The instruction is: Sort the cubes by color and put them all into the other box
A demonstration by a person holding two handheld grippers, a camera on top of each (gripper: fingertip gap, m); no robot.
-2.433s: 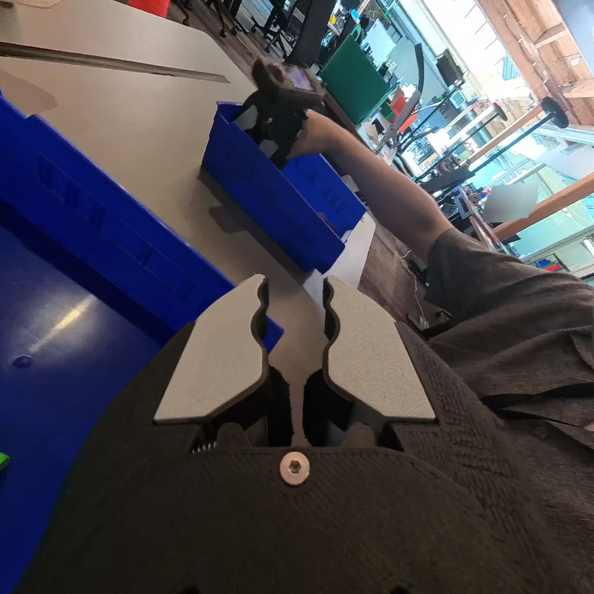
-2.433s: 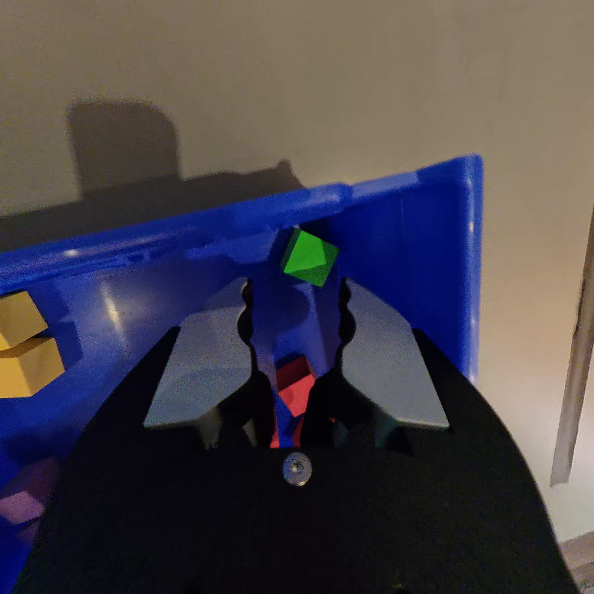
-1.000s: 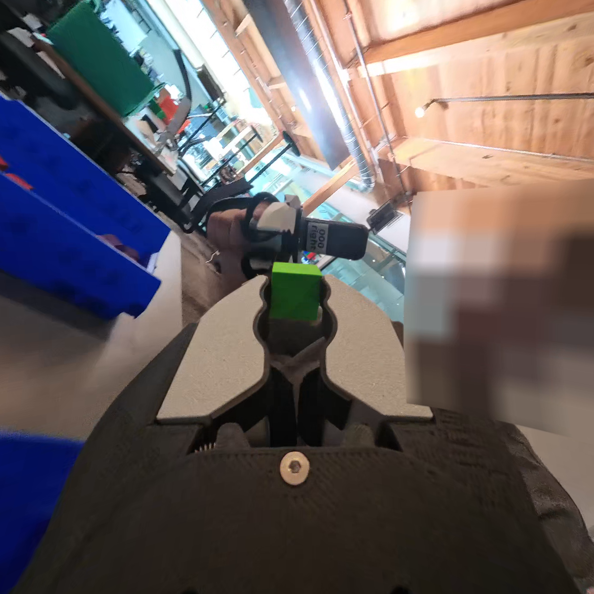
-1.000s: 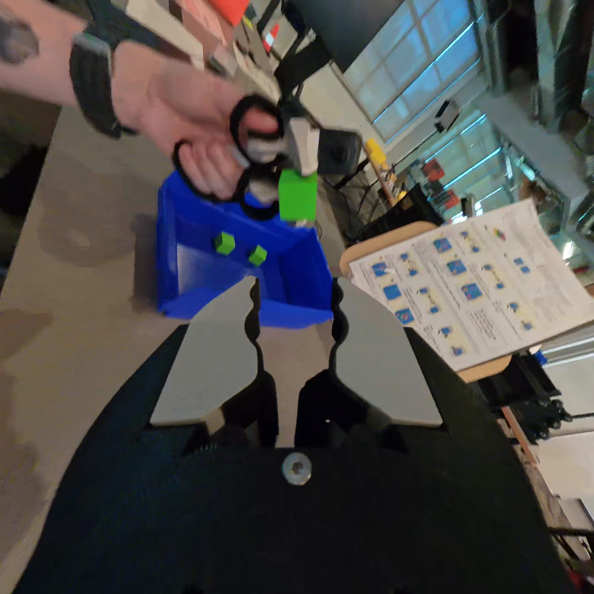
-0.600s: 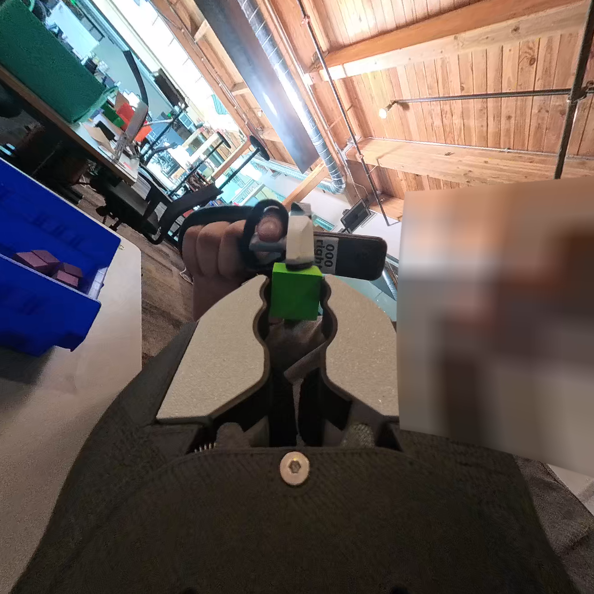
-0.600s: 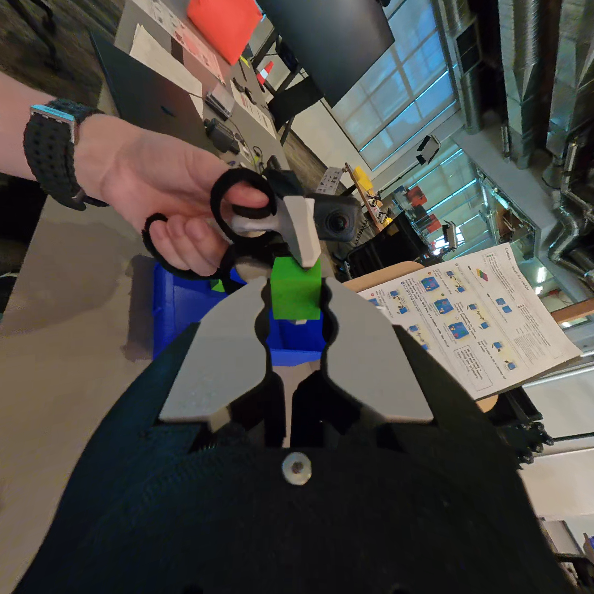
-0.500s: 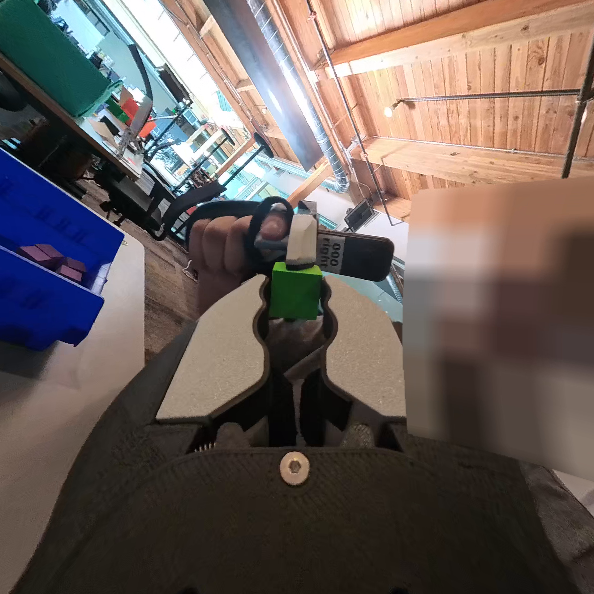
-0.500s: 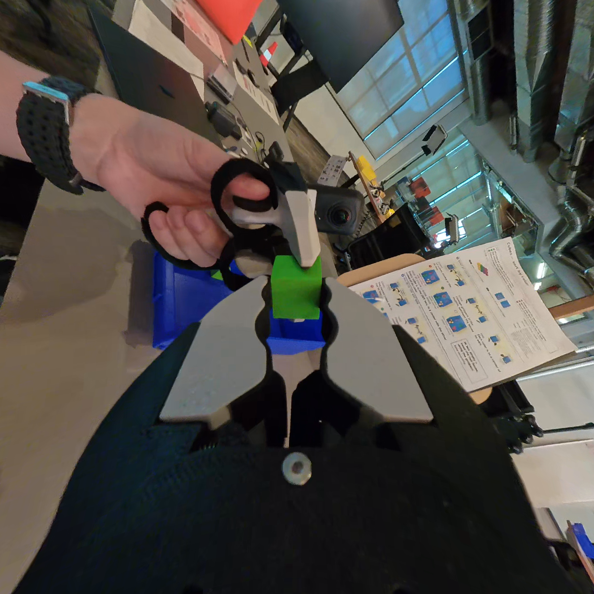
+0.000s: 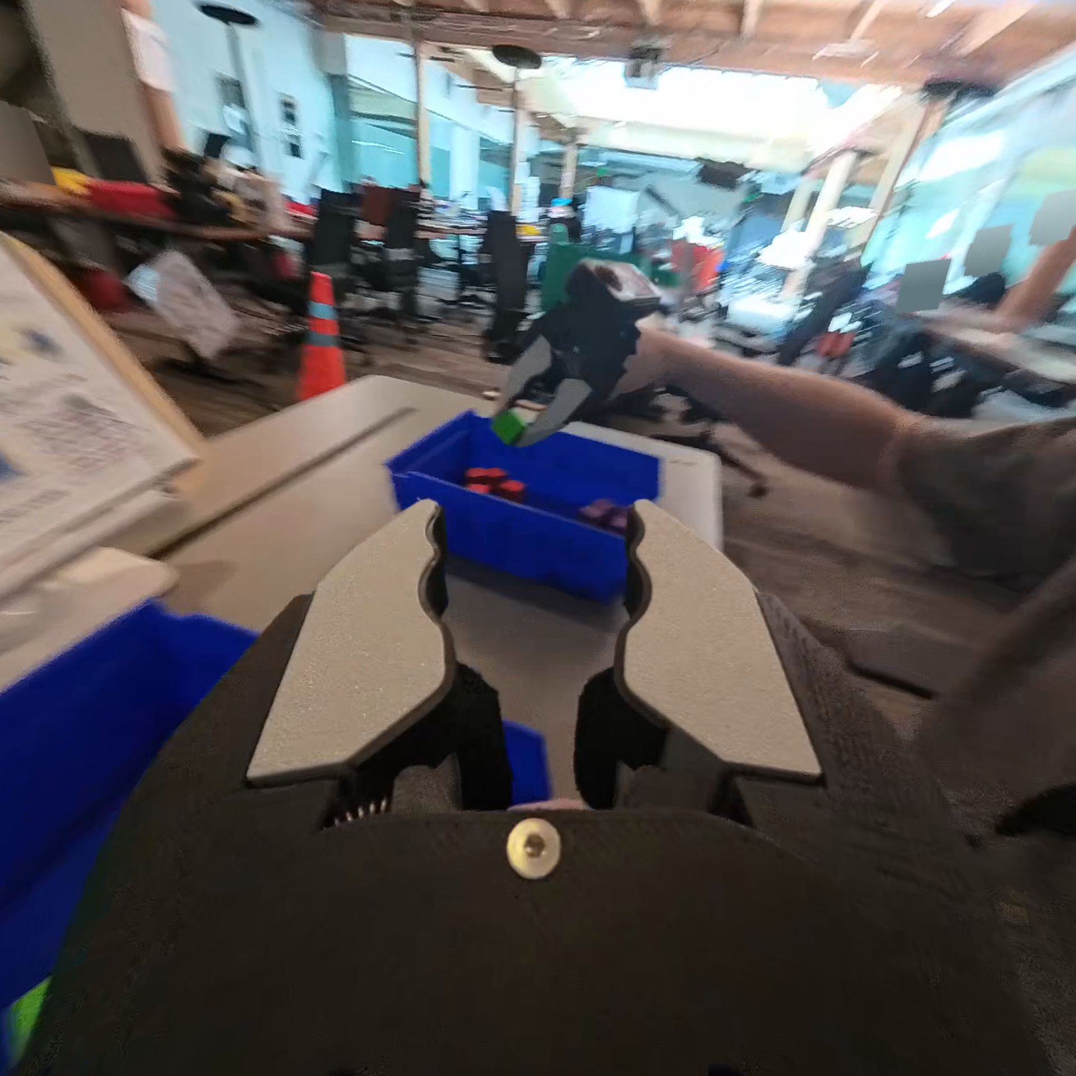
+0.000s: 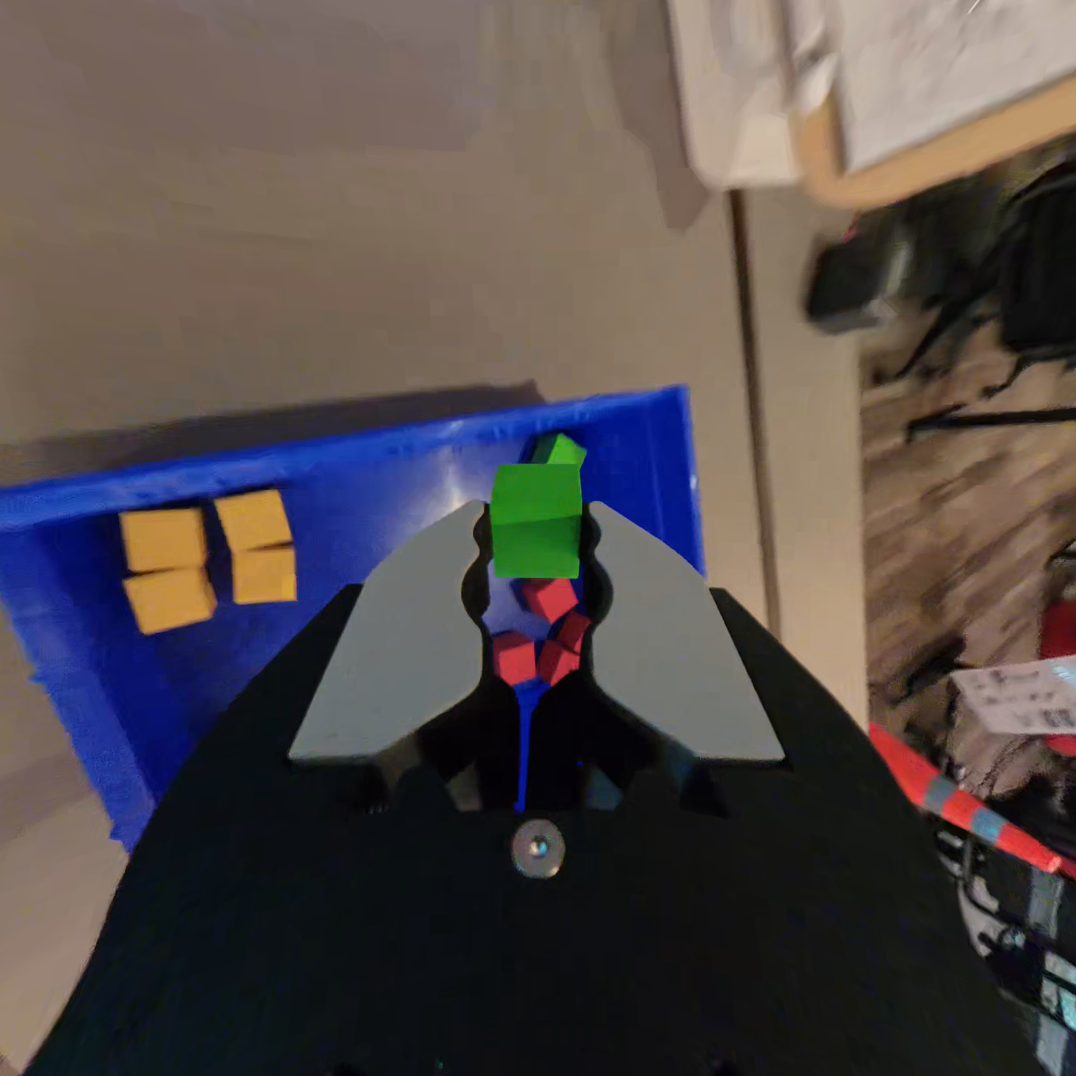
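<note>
My right gripper (image 10: 535,524) is shut on a green cube (image 10: 535,527) and holds it above a blue bin (image 10: 349,460). Below it in the bin lie another green cube (image 10: 562,449), red cubes (image 10: 550,597) and several yellow cubes (image 10: 204,553). My left gripper (image 9: 533,533) is open and empty above the grey table (image 9: 524,634). In the left wrist view the right gripper (image 9: 533,419) shows farther off, holding the green cube (image 9: 508,427) over the far blue bin (image 9: 524,541), which holds red (image 9: 495,480) and purple cubes (image 9: 602,515).
A second blue bin (image 9: 87,728) lies at the lower left of the left wrist view. A board with a printed sheet (image 9: 64,407) stands at the left. An orange cone (image 9: 320,343) and chairs are beyond the table. The table edge (image 10: 751,349) runs right of the bin.
The green cube passed from my left gripper to my right. My left gripper opened and drew back toward the near bin. My right gripper carried the cube over the far bin.
</note>
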